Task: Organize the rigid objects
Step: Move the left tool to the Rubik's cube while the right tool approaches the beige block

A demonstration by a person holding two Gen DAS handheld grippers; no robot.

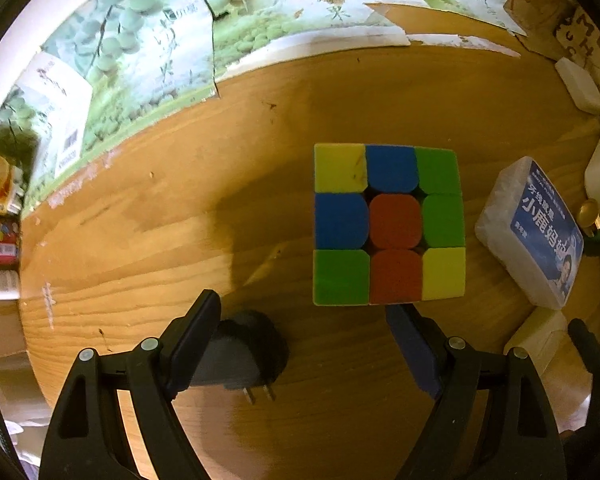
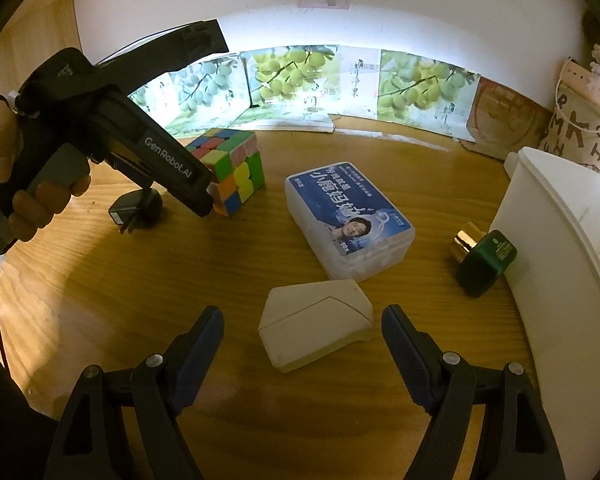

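With both grippers spread wide and empty, an approach is judged underway: the left gripper (image 1: 306, 344) is poised over the puzzle cube (image 1: 388, 224) at centre right, and must next be centred.

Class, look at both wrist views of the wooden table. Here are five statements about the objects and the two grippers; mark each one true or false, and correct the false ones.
1. The centre square on the top face of the puzzle cube is orange-red. True.
2. The left gripper has its fingers closed on the cube. False: its fingers stand open and hold nothing, with the cube just ahead of them.
3. A black plug adapter lies on the table beside the cube. True.
4. The right gripper holds the cream-coloured case. False: its fingers are open, and the case lies on the table between them, untouched.
5. The clear box with the blue label is stacked on the cube. False: it lies on the table, apart from the cube.
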